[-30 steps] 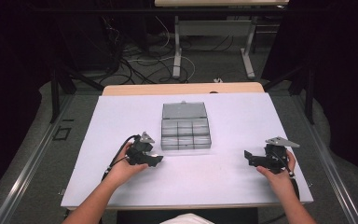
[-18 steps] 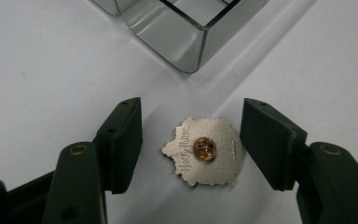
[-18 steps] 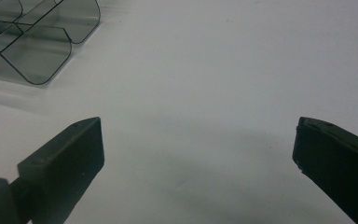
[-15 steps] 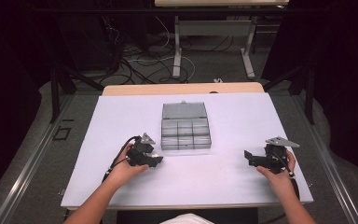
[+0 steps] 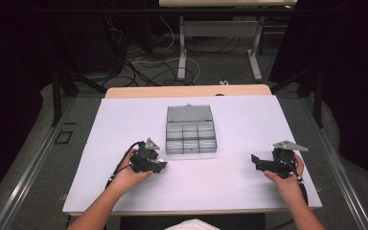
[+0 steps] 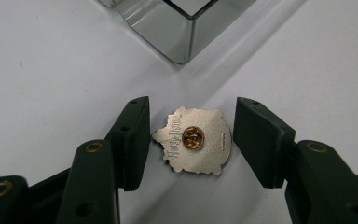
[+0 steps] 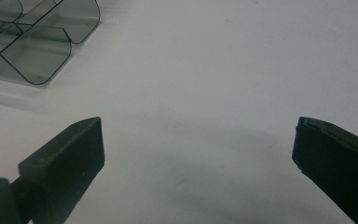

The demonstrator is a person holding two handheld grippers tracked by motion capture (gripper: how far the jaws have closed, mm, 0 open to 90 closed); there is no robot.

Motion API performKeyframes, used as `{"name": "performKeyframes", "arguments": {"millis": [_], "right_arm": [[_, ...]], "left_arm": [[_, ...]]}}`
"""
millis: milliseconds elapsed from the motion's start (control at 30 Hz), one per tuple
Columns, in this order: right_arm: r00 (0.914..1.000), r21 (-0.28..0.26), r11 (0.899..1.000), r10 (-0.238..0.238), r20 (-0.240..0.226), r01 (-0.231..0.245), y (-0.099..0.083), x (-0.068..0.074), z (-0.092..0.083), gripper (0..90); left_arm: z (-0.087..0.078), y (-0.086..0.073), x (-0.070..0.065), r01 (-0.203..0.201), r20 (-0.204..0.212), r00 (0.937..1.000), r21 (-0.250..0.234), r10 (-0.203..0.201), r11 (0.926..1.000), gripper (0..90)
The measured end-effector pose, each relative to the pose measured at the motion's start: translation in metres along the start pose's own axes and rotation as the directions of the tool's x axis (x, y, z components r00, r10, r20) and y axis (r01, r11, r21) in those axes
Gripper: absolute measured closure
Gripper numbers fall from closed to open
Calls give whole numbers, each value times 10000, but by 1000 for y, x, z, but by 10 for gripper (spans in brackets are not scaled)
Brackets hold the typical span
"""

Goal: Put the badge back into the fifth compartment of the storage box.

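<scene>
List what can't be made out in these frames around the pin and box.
- Pin front design: lies face down in the left gripper view.
- Compartment box contents: too small in the high view, cut off by edges in both gripper views.
- Left gripper pad contact: a slim gap shows, touch unclear.

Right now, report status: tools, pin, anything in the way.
Left tool has just been closing around the pin badge, face down on the table; pads not yet pressing. Right tool open, nothing between its jaws. Compartment box just beyond, lid up; nothing blocking.
</scene>
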State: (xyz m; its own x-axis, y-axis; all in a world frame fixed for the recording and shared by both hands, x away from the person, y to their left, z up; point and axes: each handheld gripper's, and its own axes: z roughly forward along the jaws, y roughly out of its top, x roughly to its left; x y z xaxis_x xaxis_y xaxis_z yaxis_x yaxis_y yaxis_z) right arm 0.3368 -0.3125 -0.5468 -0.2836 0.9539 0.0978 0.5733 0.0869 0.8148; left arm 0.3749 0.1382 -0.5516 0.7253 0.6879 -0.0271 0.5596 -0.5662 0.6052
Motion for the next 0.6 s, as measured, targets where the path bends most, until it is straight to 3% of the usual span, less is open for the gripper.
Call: {"name": "performKeyframes", "arguments": {"millis": [600], "right_arm": [[10000,8,10000,-87,13,87,-1,-2,1,22]], "left_arm": [[-2,-1,-2,22,-64,10000,83,-21,10000,497]]}}
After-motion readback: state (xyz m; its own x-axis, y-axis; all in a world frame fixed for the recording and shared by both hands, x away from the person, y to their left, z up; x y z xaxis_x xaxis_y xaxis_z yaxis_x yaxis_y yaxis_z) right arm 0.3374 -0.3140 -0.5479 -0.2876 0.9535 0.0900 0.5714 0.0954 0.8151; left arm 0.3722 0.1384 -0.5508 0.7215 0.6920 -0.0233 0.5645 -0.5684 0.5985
